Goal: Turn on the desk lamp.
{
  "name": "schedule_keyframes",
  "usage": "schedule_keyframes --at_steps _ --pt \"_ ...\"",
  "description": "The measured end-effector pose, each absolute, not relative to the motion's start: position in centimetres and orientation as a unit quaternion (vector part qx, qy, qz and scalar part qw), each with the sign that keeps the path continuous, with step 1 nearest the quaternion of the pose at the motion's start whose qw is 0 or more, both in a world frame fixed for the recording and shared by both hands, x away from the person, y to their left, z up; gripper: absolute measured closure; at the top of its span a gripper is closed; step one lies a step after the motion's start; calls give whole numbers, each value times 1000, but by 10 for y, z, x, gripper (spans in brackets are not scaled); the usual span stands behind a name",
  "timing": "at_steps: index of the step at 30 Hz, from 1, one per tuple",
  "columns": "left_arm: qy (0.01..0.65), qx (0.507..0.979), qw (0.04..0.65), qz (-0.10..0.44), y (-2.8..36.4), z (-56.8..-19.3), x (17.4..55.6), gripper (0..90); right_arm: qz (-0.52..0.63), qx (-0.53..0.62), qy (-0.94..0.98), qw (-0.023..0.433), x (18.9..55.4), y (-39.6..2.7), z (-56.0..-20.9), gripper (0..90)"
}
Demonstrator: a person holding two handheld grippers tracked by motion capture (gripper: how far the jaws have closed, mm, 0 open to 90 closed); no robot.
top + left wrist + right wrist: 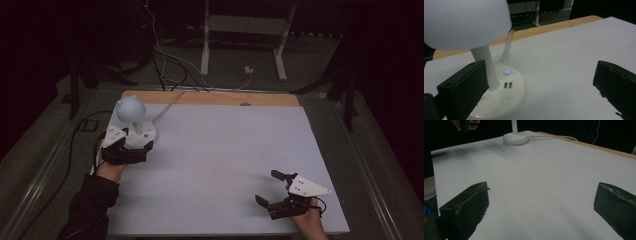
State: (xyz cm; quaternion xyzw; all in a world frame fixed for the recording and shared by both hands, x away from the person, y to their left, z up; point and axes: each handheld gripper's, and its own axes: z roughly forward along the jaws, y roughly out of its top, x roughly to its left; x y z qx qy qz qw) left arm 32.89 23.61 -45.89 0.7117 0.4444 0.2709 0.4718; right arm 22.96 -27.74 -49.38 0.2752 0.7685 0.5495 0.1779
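A white table lamp (pixel 131 108) with a domed shade stands on a round base (pixel 143 133) at the table's left. In the left gripper view its base (pixel 506 100) shows a small button glowing blue (pixel 507 72) and two USB ports (pixel 508 85). My left gripper (pixel 131 145) is open just in front of the base, its left jaw close beside the stem and its right jaw well off to the side. My right gripper (pixel 268 187) is open near the front right corner with nothing between its jaws. Far off in the right gripper view stands the lamp base (pixel 515 138).
The white tabletop (pixel 225 150) has a wooden strip (pixel 210 98) along its far edge. The lamp's cord (pixel 554 137) runs off over that edge. Beyond, on the dark floor, lie cables (pixel 165 60) and a white stand frame (pixel 205 45).
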Motion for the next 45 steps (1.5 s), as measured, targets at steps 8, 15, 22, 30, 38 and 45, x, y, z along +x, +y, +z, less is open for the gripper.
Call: schedule_keyframes --at_steps 8,15,22,30,38,45 --pt "497 680 468 268 245 -466 340 2 553 277 766 175 230 -278 -494 0" --pt "526 674 443 270 247 -473 346 2 552 277 766 176 229 -278 -493 0" --pt "548 675 414 268 243 -474 350 38 551 276 768 177 230 -278 -494 0" --pt "549 686 386 281 236 -478 351 142 553 277 766 175 230 -279 -494 0" --pt "547 700 370 272 234 -486 353 315 551 278 767 173 230 -278 -494 0" --pt "550 697 370 272 236 -490 354 493 552 276 768 171 230 -278 -495 0"
